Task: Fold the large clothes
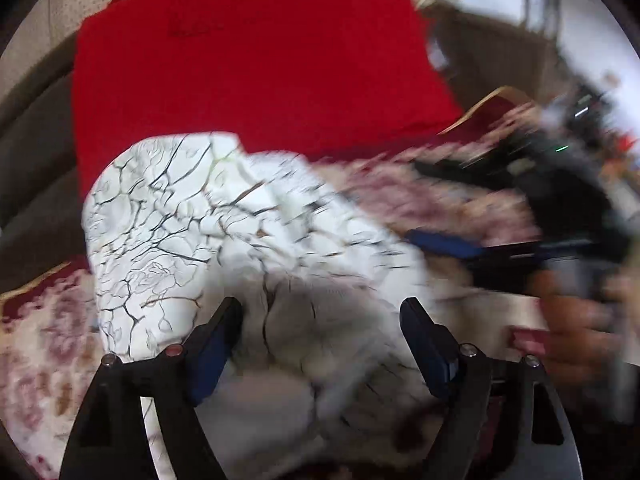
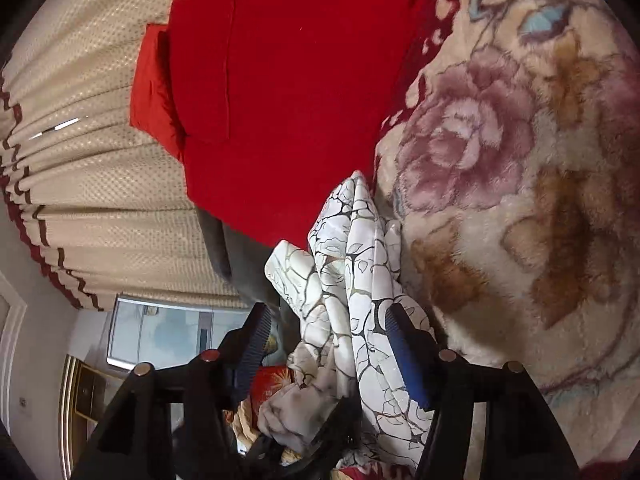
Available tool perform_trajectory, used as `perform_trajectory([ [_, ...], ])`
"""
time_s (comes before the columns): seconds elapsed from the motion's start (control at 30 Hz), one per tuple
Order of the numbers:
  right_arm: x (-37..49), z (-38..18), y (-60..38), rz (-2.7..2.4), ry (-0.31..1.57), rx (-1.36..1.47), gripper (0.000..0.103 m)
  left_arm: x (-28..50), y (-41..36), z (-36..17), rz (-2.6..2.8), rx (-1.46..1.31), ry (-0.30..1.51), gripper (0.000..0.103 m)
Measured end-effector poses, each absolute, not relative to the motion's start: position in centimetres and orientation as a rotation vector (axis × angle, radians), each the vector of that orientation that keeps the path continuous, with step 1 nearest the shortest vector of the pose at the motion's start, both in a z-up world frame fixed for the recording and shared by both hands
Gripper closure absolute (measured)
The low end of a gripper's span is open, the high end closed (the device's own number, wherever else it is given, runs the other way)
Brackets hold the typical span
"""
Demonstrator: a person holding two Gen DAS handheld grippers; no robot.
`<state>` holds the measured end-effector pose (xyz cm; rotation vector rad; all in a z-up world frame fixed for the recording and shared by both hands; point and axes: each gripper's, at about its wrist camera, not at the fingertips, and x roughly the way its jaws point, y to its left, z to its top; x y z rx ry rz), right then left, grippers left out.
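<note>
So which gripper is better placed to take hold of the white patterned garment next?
Left, probably. The left gripper is open with the garment bunched squarely between its fingers on the blanket. The right gripper, also open, sees only a hanging fold.

Home bedroom; floral blanket (image 2: pixel 520 184), pleated curtain (image 2: pixel 92 152), red bedding (image 1: pixel 256 72)

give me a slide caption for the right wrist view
Open right gripper straddling a bunched white garment with black crackle print, lying between a red cloth and a floral plush blanket.
</note>
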<state>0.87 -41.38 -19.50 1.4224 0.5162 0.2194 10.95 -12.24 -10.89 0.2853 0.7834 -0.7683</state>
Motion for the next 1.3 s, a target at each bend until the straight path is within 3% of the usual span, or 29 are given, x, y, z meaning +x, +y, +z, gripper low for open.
perform_trajectory([
  [0.13,2.0,-18.4,-39.7,0.25,0.557,1.336,0.037,10.7,-6.5,-7.6,-0.785,0.144,0.72,0.02],
  [0.2,2.6,-18.0,-38.7,0.244,0.573,1.299,0.031,12.8,-2.7,-7.3,-0.694,0.071,0.702,0.019],
  [0.37,4.2,-17.6,-37.0,0.233,0.62,1.231,0.029,19.2,2.9,-10.6,-0.358,-0.061,0.791,0.018],
  [0.53,8.7,-16.8,-36.6,0.218,0.672,1.112,0.028,23.7,4.4,-15.9,-0.293,-0.203,0.968,0.019],
  [0.8,15.6,-16.7,-33.0,0.227,0.794,0.912,0.017,24.9,2.3,-18.2,-0.569,-0.352,1.038,0.019],
  [0.83,16.1,-16.5,-32.2,0.231,0.795,0.869,0.019,24.7,2.0,-18.6,-0.555,-0.325,1.041,0.019],
  [0.87,16.5,-16.3,-31.6,0.221,0.804,0.819,0.033,24.6,1.8,-18.6,-0.552,-0.309,1.035,0.019],
  [0.9,17.0,-16.0,-30.8,0.194,0.829,0.744,0.069,24.5,1.6,-18.6,-0.551,-0.304,1.031,0.019],
  [0.93,17.4,-15.7,-30.0,0.162,0.853,0.656,0.079,24.4,1.4,-18.5,-0.552,-0.304,1.03,0.019],
  [1.07,16.8,-13.7,-28.7,0.11,0.787,0.57,0.09,23.2,-0.8,-17.2,-0.561,-0.243,0.981,0.019],
  [1.3,14.4,-11.7,-30.2,-0.061,0.691,0.509,0.092,19.7,-6.9,-14.7,-0.505,-0.102,0.87,0.018],
])
